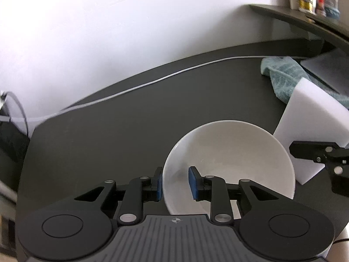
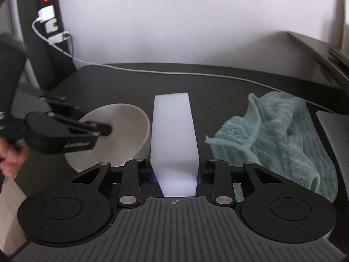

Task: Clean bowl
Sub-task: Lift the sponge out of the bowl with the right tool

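Bowl (image 1: 229, 163) seemingly tilts toward left gripper (image 1: 175, 182), fingers straddling its rim; right gripper (image 2: 175, 174) pinches upright sponge (image 2: 174, 139).

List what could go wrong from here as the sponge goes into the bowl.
1. The left hand-held gripper straddles the rim of the tilted bowl with its jaws open, so pressing now may tip or slide the bowl.
2. The right hand-held gripper holds the white sponge only at its near end; the long free end may bend.
3. The cloth lies close and might snag.
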{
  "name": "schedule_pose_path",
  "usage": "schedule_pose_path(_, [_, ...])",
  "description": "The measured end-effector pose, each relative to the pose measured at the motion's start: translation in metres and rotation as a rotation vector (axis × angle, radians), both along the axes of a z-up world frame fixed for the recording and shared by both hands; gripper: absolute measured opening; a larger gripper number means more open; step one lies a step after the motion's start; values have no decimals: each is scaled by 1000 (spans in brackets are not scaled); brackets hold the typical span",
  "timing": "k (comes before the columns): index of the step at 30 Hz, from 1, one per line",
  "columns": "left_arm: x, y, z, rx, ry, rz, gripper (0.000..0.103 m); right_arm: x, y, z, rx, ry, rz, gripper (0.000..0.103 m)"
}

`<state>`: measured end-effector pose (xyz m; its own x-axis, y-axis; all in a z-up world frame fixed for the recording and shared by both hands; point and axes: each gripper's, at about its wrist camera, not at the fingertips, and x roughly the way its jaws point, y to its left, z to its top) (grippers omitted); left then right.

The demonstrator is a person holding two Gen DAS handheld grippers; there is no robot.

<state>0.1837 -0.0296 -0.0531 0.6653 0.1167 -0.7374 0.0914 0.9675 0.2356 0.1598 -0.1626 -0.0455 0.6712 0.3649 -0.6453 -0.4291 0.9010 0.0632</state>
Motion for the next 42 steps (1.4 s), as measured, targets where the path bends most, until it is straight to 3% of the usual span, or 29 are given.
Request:
schedule_pose_path(5, [14, 0, -5, 21, -5, -3, 32, -1, 6, -1, -3, -24, -7, 31])
schedule_pose_path(10, [20, 0, -12, 107, -37, 166, 27, -2, 12, -1, -6, -49, -13, 31])
schedule_pose_path(12, [18, 5, -11, 67, -36, 208, 22, -1, 16, -2, -4, -54, -14, 31])
schedule_pose_path(19, [2, 11, -5, 12, -14, 200, 18, -18, 34, 2, -45, -50, -17, 31])
schedule_pose_path(27, [-13, 14, -2, -5, -18, 222, 18, -53, 34, 7, 6, -16, 35, 31])
schedule_pose_path(28, [-14, 15, -1, -11, -17, 217, 19, -53, 32, 9, 16, -12, 34, 31])
schedule_pose_path(30, [-17, 20, 2, -18, -22, 196, 30, -45, 25, 12, 12, -12, 11, 31])
schedule_pose_path(36, [-6, 38, 3, -24, -45, 158, 34, -9, 13, 11, 19, 15, -62, 31])
schedule_pose_path(42, [-6, 30, -4, -39, -25, 126, 24, 0, 32, 6, 6, -9, -58, 32])
